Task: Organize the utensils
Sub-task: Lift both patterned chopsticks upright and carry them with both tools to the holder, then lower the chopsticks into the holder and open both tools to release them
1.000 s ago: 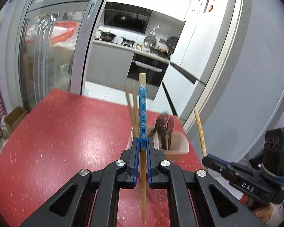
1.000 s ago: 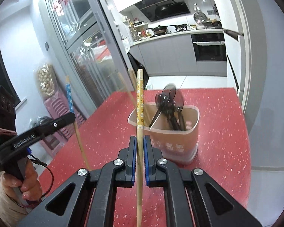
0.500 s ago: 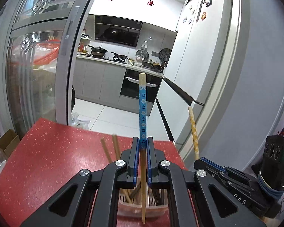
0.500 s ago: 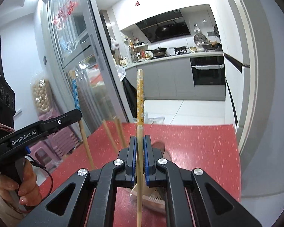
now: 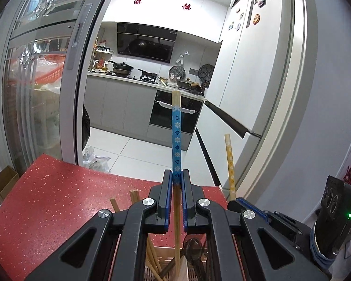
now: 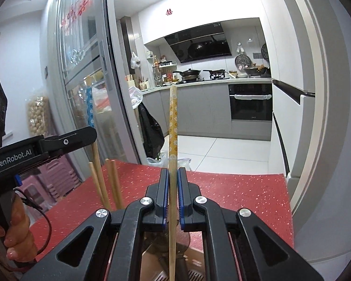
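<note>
The left gripper (image 5: 177, 182) is clamped on a blue-patterned chopstick (image 5: 176, 138), held upright, and the right gripper (image 6: 173, 180) is clamped the same way on a yellow-patterned chopstick (image 6: 173, 126). Both sticks hang with their lower tips over the utensil holder (image 5: 163, 256), a pale bin standing on the red table (image 5: 58, 187) at the near edge of both views.

Judging by what sits in the bin, the sorting is well on: several plain wooden chopsticks (image 6: 110, 182) already stand in its left part and dark spoons (image 5: 194, 245) in its right. What is left, at least, is to lower and let go of these two sticks.

The gripper bodies hide most of the bin, so its dividers and the exact compartment under each tip cannot be made out; the blue one's tip seems to be already inside the rim. Whether other utensils lie loose on the table is out of view
</note>
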`<state>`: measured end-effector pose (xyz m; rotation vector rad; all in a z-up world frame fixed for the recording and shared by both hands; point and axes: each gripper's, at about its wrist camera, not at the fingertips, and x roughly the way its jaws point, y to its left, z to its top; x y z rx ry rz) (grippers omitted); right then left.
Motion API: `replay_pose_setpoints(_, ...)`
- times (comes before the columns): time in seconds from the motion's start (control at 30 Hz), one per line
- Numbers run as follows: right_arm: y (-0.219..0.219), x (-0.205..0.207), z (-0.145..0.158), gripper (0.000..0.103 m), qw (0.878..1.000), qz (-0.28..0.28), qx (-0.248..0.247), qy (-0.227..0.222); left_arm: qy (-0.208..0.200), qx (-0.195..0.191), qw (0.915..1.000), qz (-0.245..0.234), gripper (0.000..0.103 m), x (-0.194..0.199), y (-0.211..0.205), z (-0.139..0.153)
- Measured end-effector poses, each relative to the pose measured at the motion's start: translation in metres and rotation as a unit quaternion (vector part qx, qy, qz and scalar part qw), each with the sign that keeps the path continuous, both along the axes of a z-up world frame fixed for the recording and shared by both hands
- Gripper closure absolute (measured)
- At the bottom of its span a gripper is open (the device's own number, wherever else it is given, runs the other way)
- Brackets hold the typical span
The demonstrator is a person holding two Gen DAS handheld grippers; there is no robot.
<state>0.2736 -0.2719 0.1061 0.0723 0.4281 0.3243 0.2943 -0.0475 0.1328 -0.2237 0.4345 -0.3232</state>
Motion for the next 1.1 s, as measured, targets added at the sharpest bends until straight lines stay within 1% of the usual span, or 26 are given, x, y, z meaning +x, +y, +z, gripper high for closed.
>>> replay_pose_setpoints(0.17, 0.008, 0.002, -0.012, 0.095, 1.000, -0.001, -0.022, -0.013, 0.017, 0.006, 0.9998, 0.001, 0.070, 0.003, -0.005, -0.019)
replay_pose_setpoints(0.37, 0.012, -0.005, -0.026, 0.095, 0.999, 0.000, -0.045, -0.020, 0.037, 0.031, 0.9988, -0.001, 0.070, -0.001, -0.014, -0.041)
replay_pose_setpoints(0.5, 0.008, -0.010, -0.038, 0.095, 0.999, -0.003, -0.049, -0.005, 0.053, 0.041, 0.9978, 0.000, 0.070, -0.002, -0.019, -0.053)
replay_pose_setpoints(0.67, 0.006, -0.016, -0.046, 0.095, 0.999, -0.003, -0.053, 0.009, 0.067, 0.049, 0.9965, -0.003, 0.070, -0.004, -0.023, -0.062)
replay_pose_setpoints(0.83, 0.008, -0.018, -0.052, 0.095, 0.998, 0.001, -0.066, 0.021, 0.081, 0.066, 0.9945, -0.004, 0.070, -0.009, -0.029, -0.071)
replay_pose_setpoints(0.97, 0.011, -0.017, -0.056, 0.095, 0.997, 0.005, -0.069, 0.035, 0.092, 0.070, 0.9933, -0.002, 0.070, -0.010, -0.029, -0.075)
replay_pose_setpoints(1.1, 0.013, -0.018, -0.057, 0.095, 0.996, 0.005, -0.069, 0.047, 0.094, 0.074, 0.9928, 0.001, 0.070, -0.016, -0.028, -0.073)
